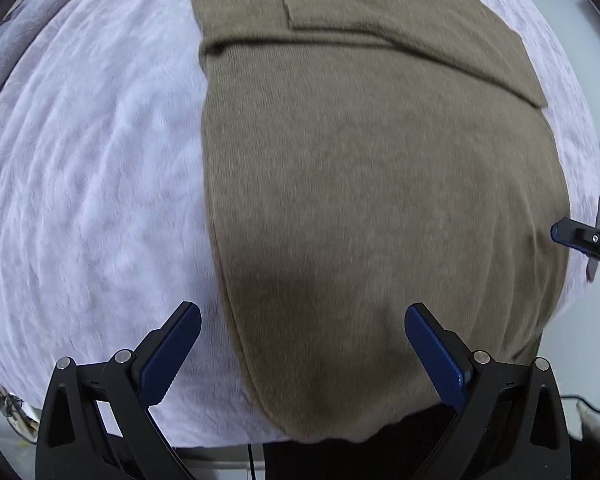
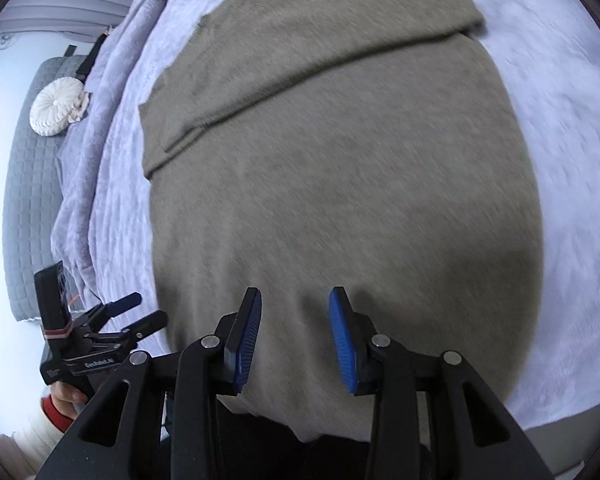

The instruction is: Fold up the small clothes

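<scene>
Both the left gripper (image 1: 303,354) and right gripper (image 2: 295,338) hover with jaws spread, holding nothing, over the near hem of the olive garment (image 1: 372,184) lying flat, partly folded, on the lavender blanket (image 1: 92,184).

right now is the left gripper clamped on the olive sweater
No, the left gripper is open, its blue pads spread wide above the olive sweater with nothing pinched between them.

Lavender plush blanket (image 1: 80,200), grey quilted bedspread (image 2: 28,184)
</scene>
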### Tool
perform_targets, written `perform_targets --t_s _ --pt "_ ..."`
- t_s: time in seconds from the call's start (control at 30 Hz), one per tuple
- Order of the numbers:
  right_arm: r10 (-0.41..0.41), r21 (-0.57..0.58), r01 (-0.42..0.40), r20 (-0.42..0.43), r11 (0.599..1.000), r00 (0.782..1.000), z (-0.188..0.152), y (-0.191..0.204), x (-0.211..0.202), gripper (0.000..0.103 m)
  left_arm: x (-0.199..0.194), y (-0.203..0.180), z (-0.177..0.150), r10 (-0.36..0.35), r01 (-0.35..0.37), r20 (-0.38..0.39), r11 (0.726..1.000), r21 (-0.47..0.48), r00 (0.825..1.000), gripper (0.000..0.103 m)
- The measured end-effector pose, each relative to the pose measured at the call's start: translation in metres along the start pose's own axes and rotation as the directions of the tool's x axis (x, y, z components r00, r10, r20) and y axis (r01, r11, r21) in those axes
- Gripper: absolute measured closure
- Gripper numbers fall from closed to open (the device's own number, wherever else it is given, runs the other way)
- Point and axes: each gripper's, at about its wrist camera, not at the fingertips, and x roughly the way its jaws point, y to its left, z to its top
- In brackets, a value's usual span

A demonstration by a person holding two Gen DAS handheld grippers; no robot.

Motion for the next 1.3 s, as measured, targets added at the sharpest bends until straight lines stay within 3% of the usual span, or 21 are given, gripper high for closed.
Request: perform_targets --t_s 0.2,0.33,0.43,0.5,0.67,0.77,0.8,0.83,0.87,0.9,0.93,1.03,1.3 --pt "-0.047 -0.014 0.045 -0.116 0.999 0.992 -0.037 -0.034 0.0 0.064 0.006 -0.002 -0.035 -0.093 0.101 -0.091 0.991 0.088 0.991 0.001" --pt "-0.093 -0.009 0.093 -0.196 0.996 0.976 -0.069 -0.068 -0.003 0.064 0.021 -0.006 -0.058 -0.203 0.227 -0.199 0.968 0.109 0.959 0.001" --pt "-0.1 0.024 0.109 -0.24 0.994 0.965 -0.088 -0.091 -0.002 0.056 0.033 -0.011 -0.065 -0.213 0.244 -0.237 0.964 0.108 0.948 0.001" --pt "-0.112 0.042 0.128 -0.262 0.991 0.959 -0.097 -0.104 0.004 0.048 0.039 -0.013 -0.064 -0.226 0.251 -0.242 0.964 0.082 0.944 0.001" --pt "-0.087 0.066 0.108 -0.256 0.992 0.963 -0.104 -0.12 0.021 0.048 0.046 -0.004 -0.057 -0.278 0.28 -0.216 0.96 -0.019 0.936 0.001" --pt "-0.064 0.082 0.089 -0.268 0.993 0.961 -0.105 -0.122 0.032 0.048 0.04 0.009 -0.05 -0.269 0.27 -0.205 0.963 -0.022 0.941 0.001" --pt "-0.051 0.09 0.079 -0.279 0.993 0.959 -0.106 -0.12 0.034 0.054 0.033 0.017 -0.05 -0.258 0.261 -0.2 0.965 -0.01 0.945 0.009" --pt "-0.028 0.097 0.056 -0.278 0.994 0.96 -0.106 -0.117 0.033 0.064 0.031 0.015 -0.05 -0.235 0.241 -0.2 0.971 0.007 0.951 0.029" --pt "0.0 0.101 0.028 -0.27 0.994 0.963 -0.105 -0.114 0.03 0.091 0.033 0.003 -0.053 -0.212 0.221 -0.207 0.975 0.023 0.955 0.041" --pt "0.036 0.112 -0.007 -0.259 0.994 0.965 -0.105 -0.111 0.025 0.096 0.031 0.002 -0.052 -0.198 0.212 -0.216 0.976 0.044 0.956 0.07" --pt "0.072 0.123 -0.043 -0.242 0.992 0.968 -0.103 -0.109 0.02 0.096 0.03 0.003 -0.052 -0.229 0.243 -0.222 0.969 0.038 0.948 0.089" --pt "0.158 0.129 -0.134 -0.198 0.982 0.967 -0.095 -0.095 0.002 0.096 0.009 0.013 -0.043 -0.373 0.374 -0.193 0.927 -0.033 0.907 0.089" --pt "0.363 0.103 -0.362 0.016 0.926 0.932 -0.046 -0.056 -0.04 0.096 -0.051 0.021 0.004 -0.441 0.441 -0.004 0.897 -0.022 0.897 0.089"
